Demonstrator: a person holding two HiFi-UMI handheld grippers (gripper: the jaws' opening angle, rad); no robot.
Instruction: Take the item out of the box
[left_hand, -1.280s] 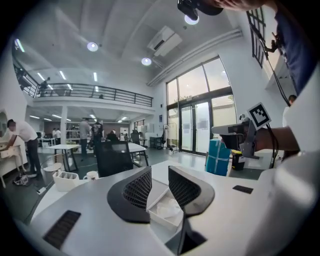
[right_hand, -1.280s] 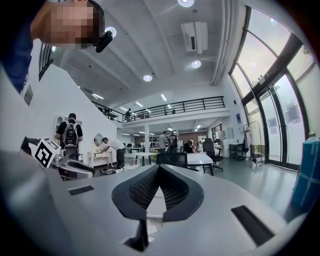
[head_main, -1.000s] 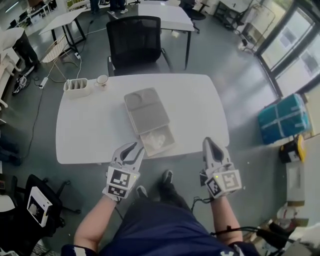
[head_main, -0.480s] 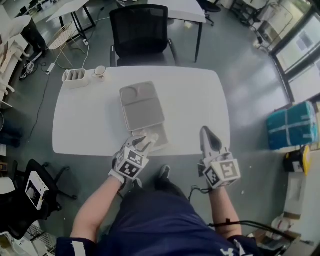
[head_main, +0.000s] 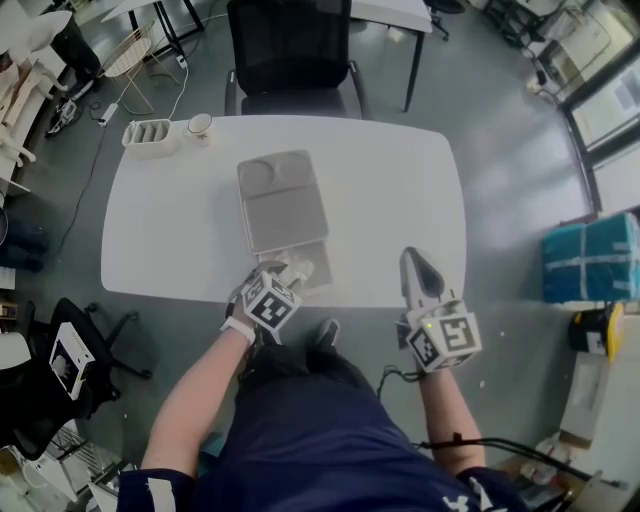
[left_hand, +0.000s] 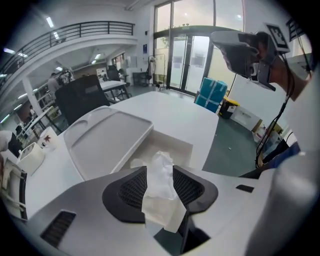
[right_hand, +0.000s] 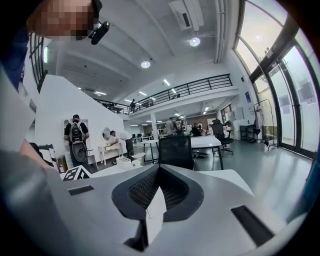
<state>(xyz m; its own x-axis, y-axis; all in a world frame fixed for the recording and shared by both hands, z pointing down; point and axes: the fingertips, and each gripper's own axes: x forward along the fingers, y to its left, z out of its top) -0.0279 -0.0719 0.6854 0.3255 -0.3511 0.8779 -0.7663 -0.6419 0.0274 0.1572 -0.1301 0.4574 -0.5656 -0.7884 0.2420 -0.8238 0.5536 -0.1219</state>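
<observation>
A black office chair (head_main: 290, 50) stands behind the white table (head_main: 400, 200), which bears a cup (head_main: 199, 124) beside a white rack (head_main: 150, 137).

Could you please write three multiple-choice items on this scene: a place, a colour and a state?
1. The cup stands: A on the floor; B at the table's far left, beside the white holder; C at its right edge.
2. The chair is: A black; B white; C blue.
3. The box is: A shut; B open; C overturned.
B: it sits next to the holder. A: its back is black. B: its inside shows, with the left gripper, jaws opening, around the white item.
</observation>
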